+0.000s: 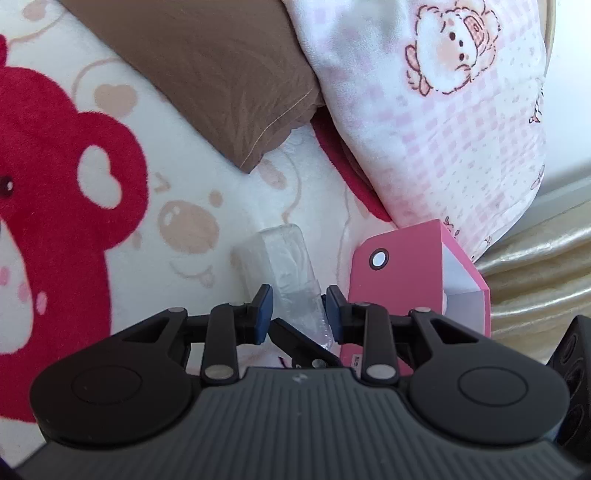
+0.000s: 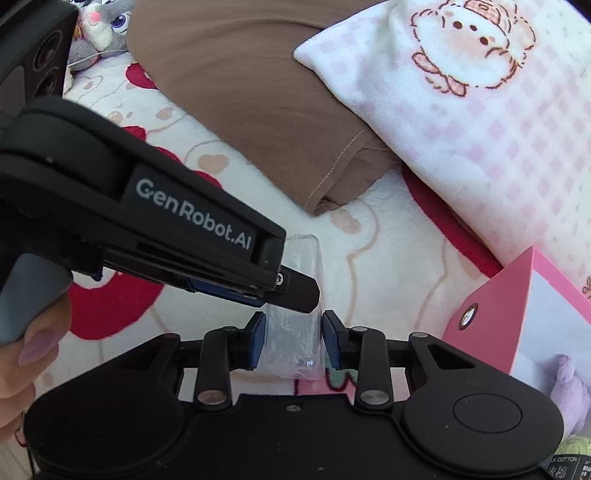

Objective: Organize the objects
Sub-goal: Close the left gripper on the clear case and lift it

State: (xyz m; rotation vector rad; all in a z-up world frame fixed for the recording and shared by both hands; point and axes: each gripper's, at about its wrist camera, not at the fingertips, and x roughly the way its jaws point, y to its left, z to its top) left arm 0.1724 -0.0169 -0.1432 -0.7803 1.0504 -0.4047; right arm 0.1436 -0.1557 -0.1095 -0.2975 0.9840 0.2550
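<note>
Blue pads on both tools close in on the same clear plastic packet (image 2: 295, 332), a long, flat, crinkled bag with something pale inside, lying on the cream fleece blanket with red bear print (image 1: 155, 229). The right gripper (image 2: 293, 341) has its jaws narrowed onto the packet's near end, the pads pressing the wrapper from both sides, so it is clamped on that end. The left gripper (image 1: 300, 314) has its jaws drawn close as well; in its own view the right-hand pad touches the wrapper's edge and the left-hand pad sits just beside it, and the grip looks closed on the packet, though the film is so clear that the contact on one side is hard to judge. In the right wrist view the left tool reaches in from the left, its black fingertip lying over the packet's middle, and a person's hand (image 2: 22, 354) with a pale painted nail holds its grey handle.

The packet points away from both cameras, its far end resting on the blanket. Just to its right stands a pink cardboard box with a white inside and a round metal snap (image 1: 413, 295), open toward the right. Behind lie a brown fabric pillow (image 1: 221, 74) and a white-and-pink checked cushion with a cartoon sheep (image 1: 443, 110). A grey plush toy (image 2: 103, 26) sits in the far left corner.
</note>
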